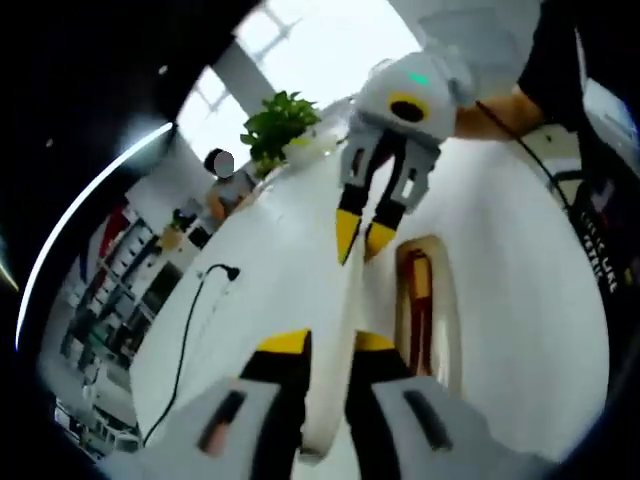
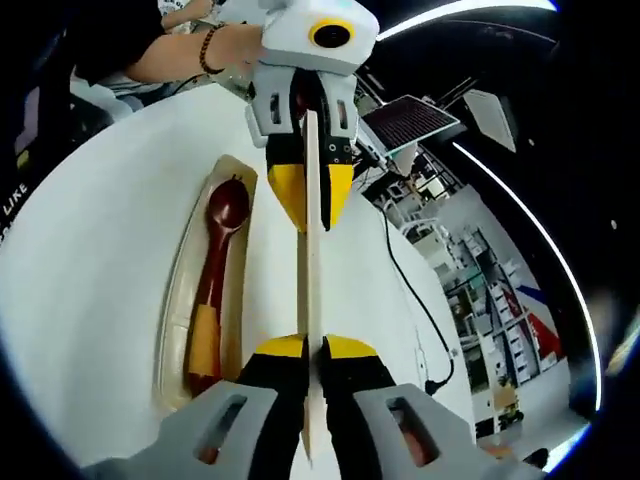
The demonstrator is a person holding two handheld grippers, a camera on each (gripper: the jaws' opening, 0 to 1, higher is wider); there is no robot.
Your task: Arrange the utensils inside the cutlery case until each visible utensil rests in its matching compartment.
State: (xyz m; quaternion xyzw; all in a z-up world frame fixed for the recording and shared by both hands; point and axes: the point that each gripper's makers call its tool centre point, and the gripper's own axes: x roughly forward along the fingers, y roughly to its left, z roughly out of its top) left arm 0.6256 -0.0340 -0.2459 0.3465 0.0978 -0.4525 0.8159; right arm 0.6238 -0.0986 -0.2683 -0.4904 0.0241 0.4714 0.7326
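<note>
Both my grippers, left (image 1: 318, 345) & right (image 2: 312, 348), clamp the cream lid (image 2: 311, 260) edge-on. Spoon (image 2: 213, 275) sits in case (image 2: 176, 300). Next: prob. lower lid onto case at left.

Views face each other closely, sharing the white table (image 1: 280, 260).

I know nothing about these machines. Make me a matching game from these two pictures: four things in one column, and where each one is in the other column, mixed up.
Things:
1. long pale flat strip
2. dark red spoon with a yellow band
3. black cable
4. green leafy plant

Places:
A. lying inside the beige cutlery case
B. standing at the far edge of the table
C. clamped between the left gripper and the right gripper
D. trailing loose across the white table

Pairs: 1-C, 2-A, 3-D, 4-B.
</note>
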